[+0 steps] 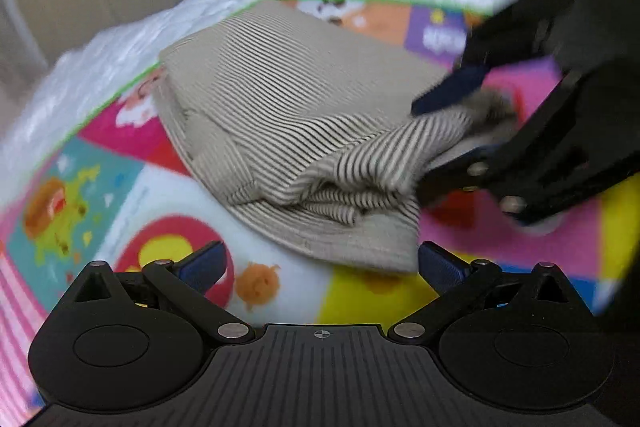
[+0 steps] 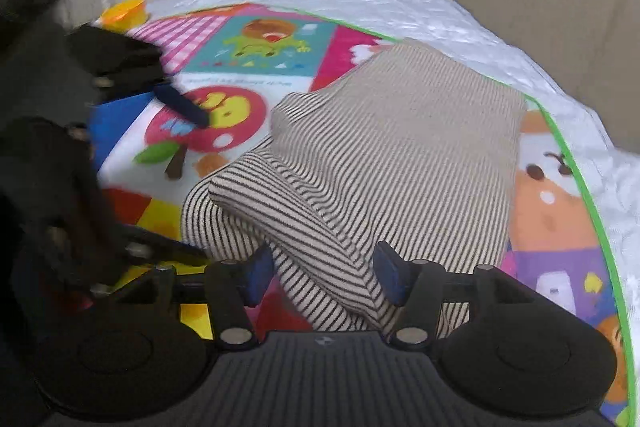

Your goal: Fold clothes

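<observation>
Right gripper (image 2: 322,273) straddles striped garment's (image 2: 384,155) near fold, pads not visibly pinching; left gripper (image 1: 320,267) open, empty. Garment sits folded near play mat's (image 2: 256,39) green-trimmed edge. Best: pinch all layers w/ both, keep edges aligned.

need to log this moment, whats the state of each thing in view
striped garment: folded into a thick bundle on the mat, near corner bunched between the right gripper's pads
right gripper: part closed around that corner; whether it clamps is unclear
left gripper: open, nothing between its pads, just short of the garment
play mat: spread flat over white bedding
</observation>
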`<state>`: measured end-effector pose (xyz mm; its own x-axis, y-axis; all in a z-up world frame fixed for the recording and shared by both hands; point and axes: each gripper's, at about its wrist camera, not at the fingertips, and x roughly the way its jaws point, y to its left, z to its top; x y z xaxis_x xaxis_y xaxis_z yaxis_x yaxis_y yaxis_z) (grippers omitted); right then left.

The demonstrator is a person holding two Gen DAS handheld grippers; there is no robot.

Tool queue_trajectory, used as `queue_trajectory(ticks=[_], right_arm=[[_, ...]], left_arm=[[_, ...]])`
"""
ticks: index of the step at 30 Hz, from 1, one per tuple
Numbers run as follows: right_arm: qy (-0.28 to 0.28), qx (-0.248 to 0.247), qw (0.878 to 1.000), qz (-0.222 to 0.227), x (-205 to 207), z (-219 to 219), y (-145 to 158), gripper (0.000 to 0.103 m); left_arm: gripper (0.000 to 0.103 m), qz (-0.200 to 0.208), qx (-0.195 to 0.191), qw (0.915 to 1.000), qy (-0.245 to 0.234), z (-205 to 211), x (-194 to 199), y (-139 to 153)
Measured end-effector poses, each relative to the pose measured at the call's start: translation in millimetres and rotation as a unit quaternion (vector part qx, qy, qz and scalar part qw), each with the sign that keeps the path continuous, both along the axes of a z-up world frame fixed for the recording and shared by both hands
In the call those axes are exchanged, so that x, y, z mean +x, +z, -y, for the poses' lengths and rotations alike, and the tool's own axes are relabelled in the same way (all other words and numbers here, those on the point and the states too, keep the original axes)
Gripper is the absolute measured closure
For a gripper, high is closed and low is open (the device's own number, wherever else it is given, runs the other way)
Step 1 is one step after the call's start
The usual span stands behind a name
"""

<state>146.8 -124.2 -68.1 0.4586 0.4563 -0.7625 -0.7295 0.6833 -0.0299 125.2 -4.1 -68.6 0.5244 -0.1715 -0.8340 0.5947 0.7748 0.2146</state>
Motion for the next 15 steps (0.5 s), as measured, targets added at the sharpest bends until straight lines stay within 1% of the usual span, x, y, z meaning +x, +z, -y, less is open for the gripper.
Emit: queue_trajectory(ticks=[1, 2, 3, 4, 5, 6, 8, 9, 10, 11, 12, 13, 14, 15], right_arm=[[0.015, -0.008, 1.0, 0.013, -2.7, 1.9, 1.4, 0.046], [0.03, -0.016, 0.999, 0.026, -5.5, 3.9, 2.9, 0.043], [0.046, -0.03, 0.997, 0.046, -6.2, -1.0, 2.3, 0.036], [0.061, -0.048, 0.995, 0.067, -10.9, -1.6, 0.7, 0.03], [0.076, -0.066, 0.991, 0.089, -15.7, -2.1, -1.0, 0.029], [0.089, -0.089, 0.985, 0.116, -20.6, -4.7, -6.8, 0.029], [0.116, -0.136, 0.969, 0.169, -30.4, -10.0, -18.6, 0.029], [0.121, -0.154, 0.96, 0.199, -32.7, -13.0, -24.6, 0.029], [0.122, -0.166, 0.954, 0.219, -31.6, -17.1, -30.7, 0.029], [0.119, -0.175, 0.949, 0.233, -28.1, -21.6, -35.7, 0.032], [0.109, -0.18, 0.949, 0.236, -22.0, -24.8, -36.4, 0.052], [0.099, -0.184, 0.948, 0.238, -15.9, -28.0, -36.9, 0.067], [0.097, -0.178, 0.953, 0.226, -11.7, -27.4, -28.6, 0.068], [0.096, -0.171, 0.957, 0.213, -7.7, -26.7, -20.2, 0.073]], left_arm=[[0.0, 0.007, 0.019, 0.9998, -0.001, 5.2, 2.5, -6.5], [0.0, 0.016, 0.02, 0.9997, 0.007, 6.1, 6.5, -7.8], [0.0, 0.025, 0.02, 0.9994, 0.016, 6.9, 10.5, -9.0], [0.0, 0.028, 0.004, 0.9989, 0.037, 3.6, 15.9, -6.6], [0.0, 0.023, -0.023, 0.9974, 0.063, -3.6, 22.4, -2.3], [0.0, 0.018, -0.048, 0.9955, 0.08, -10.8, 27.0, 1.1], [0.0, 0.009, -0.095, 0.9889, 0.114, -25.4, 35.2, 8.0], [0.0, 0.005, -0.116, 0.9846, 0.131, -32.3, 38.9, 11.0], [0.0, -0.005, -0.133, 0.9808, 0.142, -37.5, 41.9, 11.3], [0.0, -0.014, -0.15, 0.9766, 0.154, -42.7, 45.0, 11.7], [0.0, -0.024, -0.167, 0.9719, 0.165, -47.9, 47.9, 12.0], [0.0, -0.031, -0.176, 0.9692, 0.169, -53.4, 47.7, 14.3], [0.0, -0.038, -0.186, 0.9664, 0.173, -59.0, 47.4, 16.7], [0.0, -0.038, -0.204, 0.9625, 0.175, -65.0, 46.7, 22.7]])
